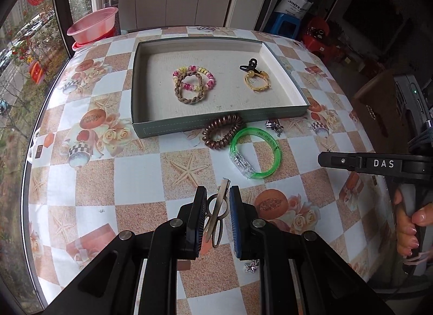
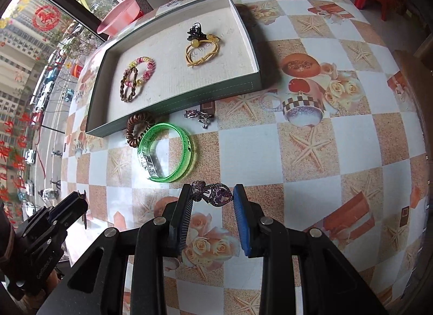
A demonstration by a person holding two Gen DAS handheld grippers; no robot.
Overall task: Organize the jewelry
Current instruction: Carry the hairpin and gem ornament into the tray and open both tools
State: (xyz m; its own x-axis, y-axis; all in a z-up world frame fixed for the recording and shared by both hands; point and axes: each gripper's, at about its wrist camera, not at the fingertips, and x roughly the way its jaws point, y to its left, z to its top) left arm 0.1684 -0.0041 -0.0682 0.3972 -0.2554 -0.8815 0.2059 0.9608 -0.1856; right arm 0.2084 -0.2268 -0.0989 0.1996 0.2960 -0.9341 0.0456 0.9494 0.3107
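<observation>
My left gripper [image 1: 217, 193] is shut on a metal hair clip [image 1: 216, 214], held above the table. My right gripper [image 2: 212, 193] is shut on a purple heart brooch [image 2: 213, 195], also lifted. The grey-green tray [image 1: 189, 126] [image 2: 173, 105] holds a beaded bracelet with a braided band [image 1: 192, 83] [image 2: 136, 78], a yellow hair tie [image 1: 257, 82] [image 2: 201, 51] and a black claw clip [image 1: 250, 64] [image 2: 195, 31]. In front of the tray lie a brown spiral hair tie [image 1: 223, 130] [image 2: 138, 128], a green bangle [image 1: 255, 152] [image 2: 167, 152] and a silver charm [image 1: 274, 126] [image 2: 199, 117].
A small star-shaped piece [image 1: 251, 266] lies on the patterned tablecloth [image 1: 108, 179] under my left gripper. A pink basin [image 1: 93, 25] [image 2: 119, 15] sits at the far left edge by the window. A hand [image 1: 408, 223] holds the right tool at the right.
</observation>
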